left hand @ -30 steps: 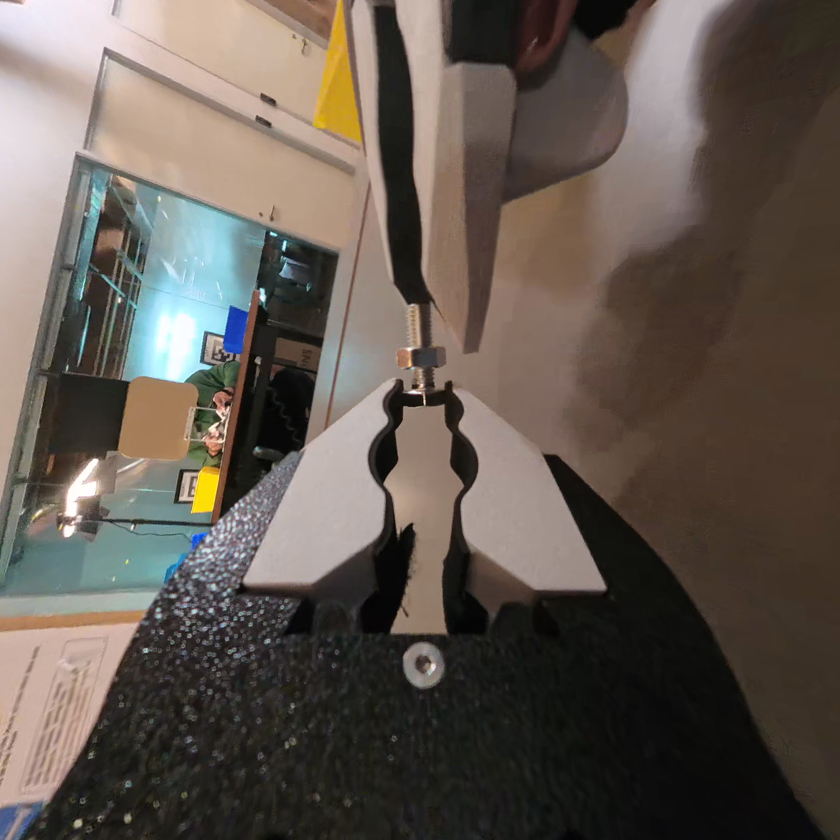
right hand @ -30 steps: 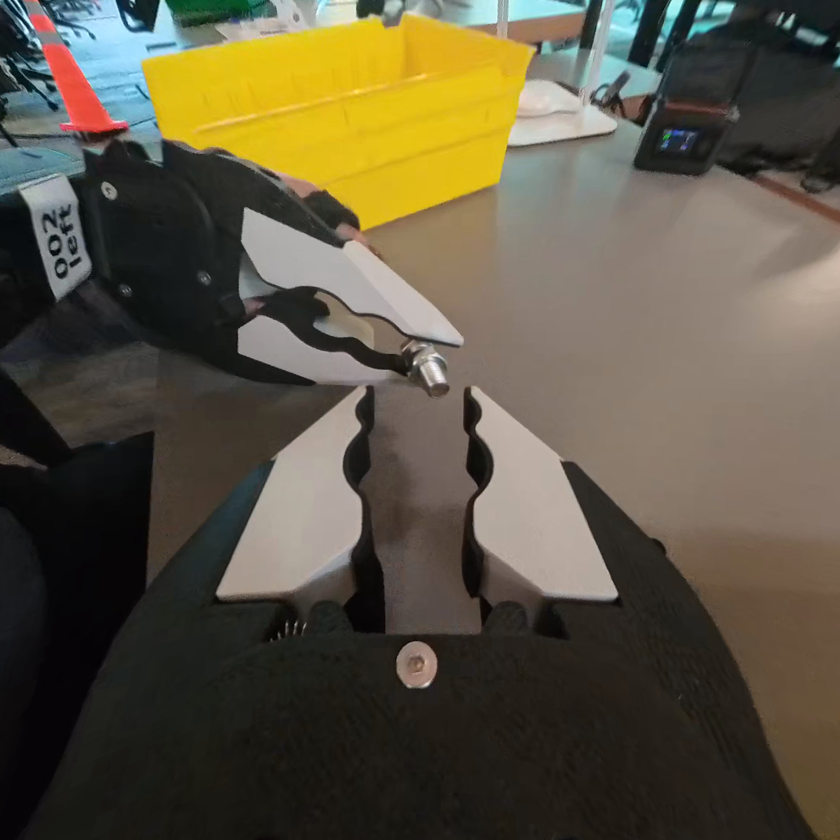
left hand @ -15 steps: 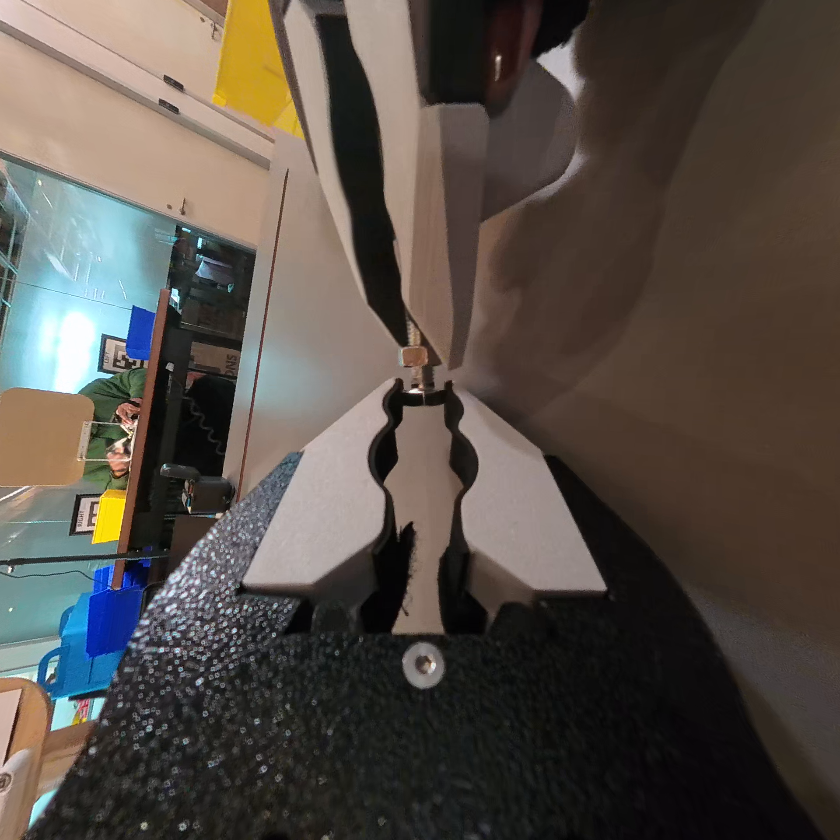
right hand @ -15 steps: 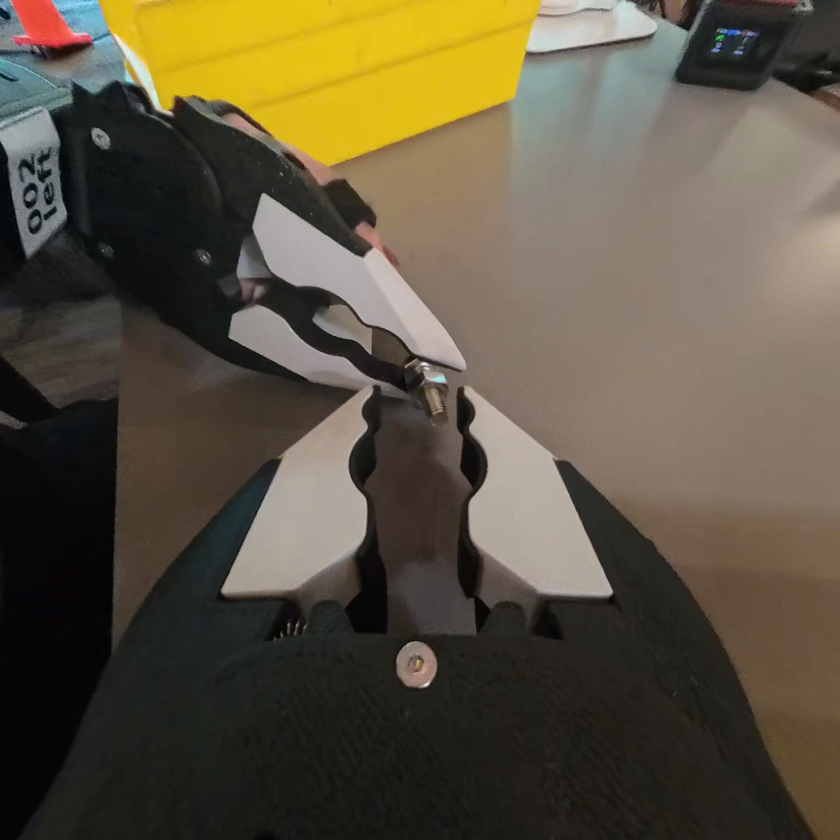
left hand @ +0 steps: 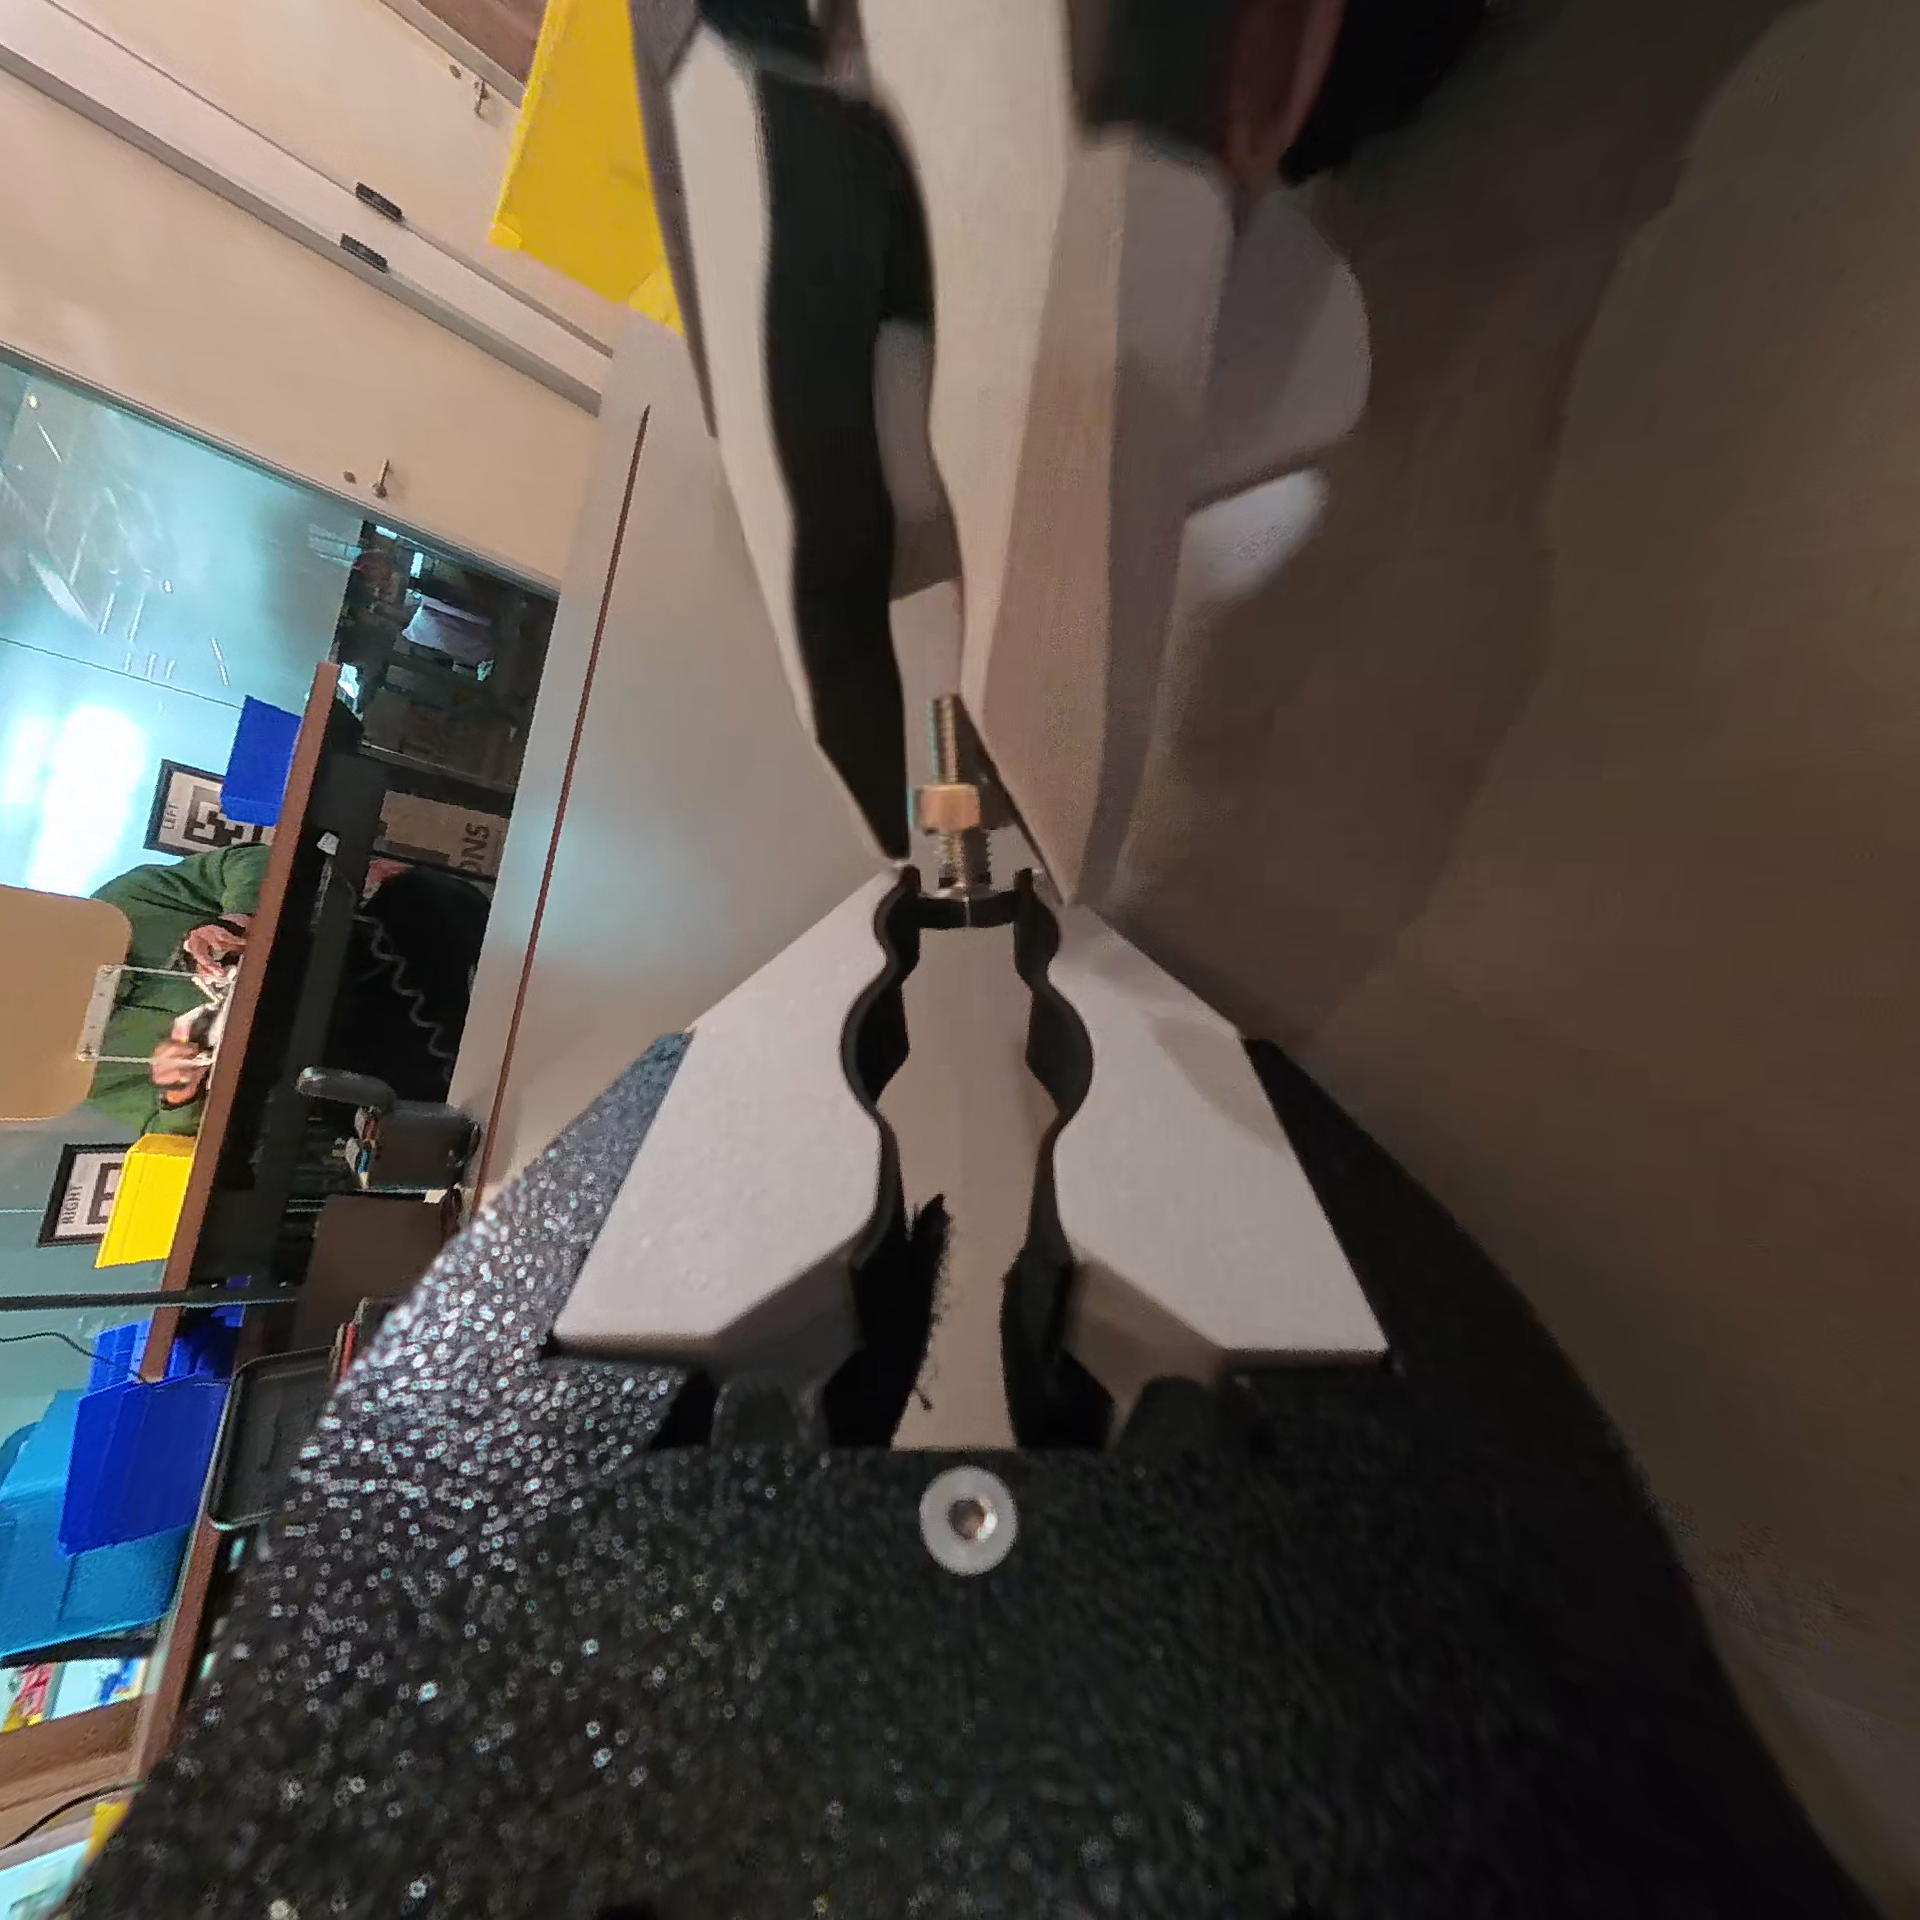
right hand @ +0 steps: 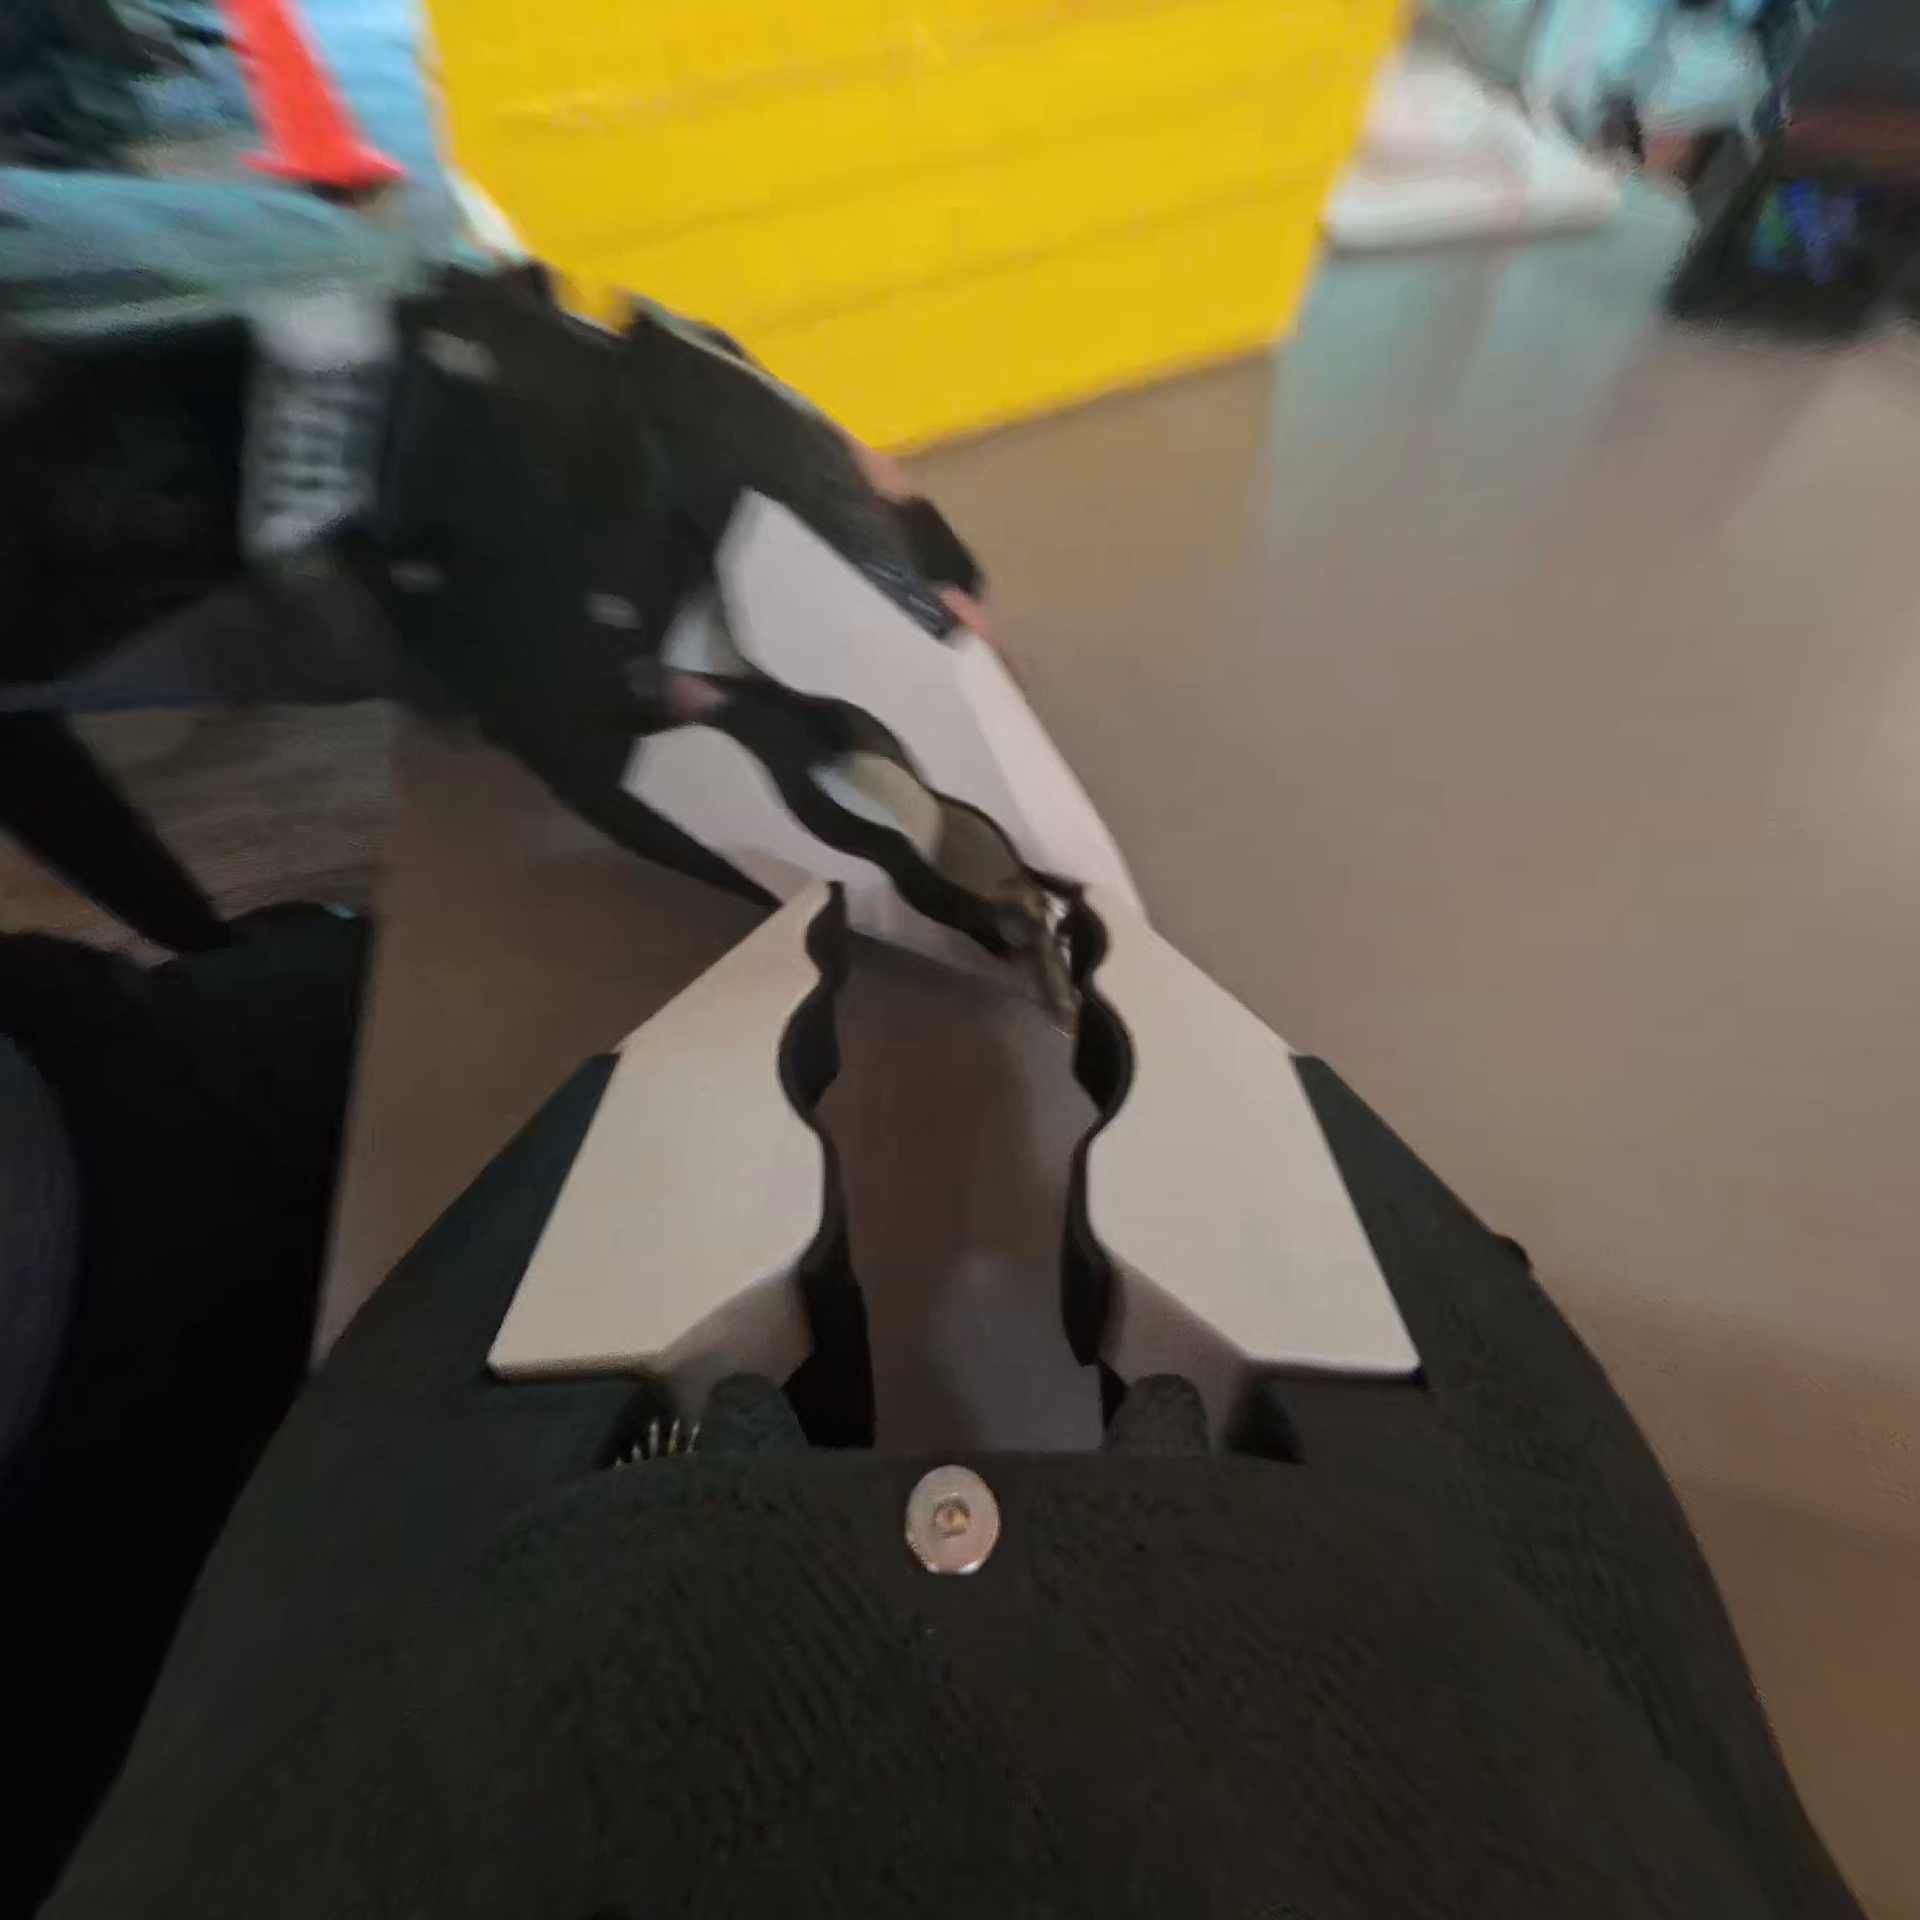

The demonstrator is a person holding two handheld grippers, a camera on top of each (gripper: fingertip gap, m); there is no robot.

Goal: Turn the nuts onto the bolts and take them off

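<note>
My left gripper (left hand: pixel 968 896) is shut on the head of a small steel bolt (left hand: pixel 961 868), with a hex nut (left hand: pixel 945 810) threaded part way along the shaft. In the left wrist view my right gripper (left hand: pixel 971 821) comes in from above, open, its two fingers on either side of the nut and shaft. In the blurred right wrist view my right gripper (right hand: pixel 956 914) is open. The left gripper (right hand: pixel 1023 920) reaches in from the left, and the bolt (right hand: pixel 1051 940) lies between my right fingers, close against the inner side of the right finger (right hand: pixel 1195 1091). I cannot tell whether it touches.
A large yellow bin (right hand: pixel 883 208) stands on the grey-brown table (right hand: pixel 1507 779) just behind the grippers. A black device (right hand: pixel 1808 229) and a white object (right hand: pixel 1475 166) sit at the far right. An orange cone (right hand: pixel 312 125) is beyond the table at the left.
My right gripper has moved forward, staying open, so the bolt and nut now sit between its fingers instead of ahead of the tips. The left gripper keeps its hold on the bolt.
</note>
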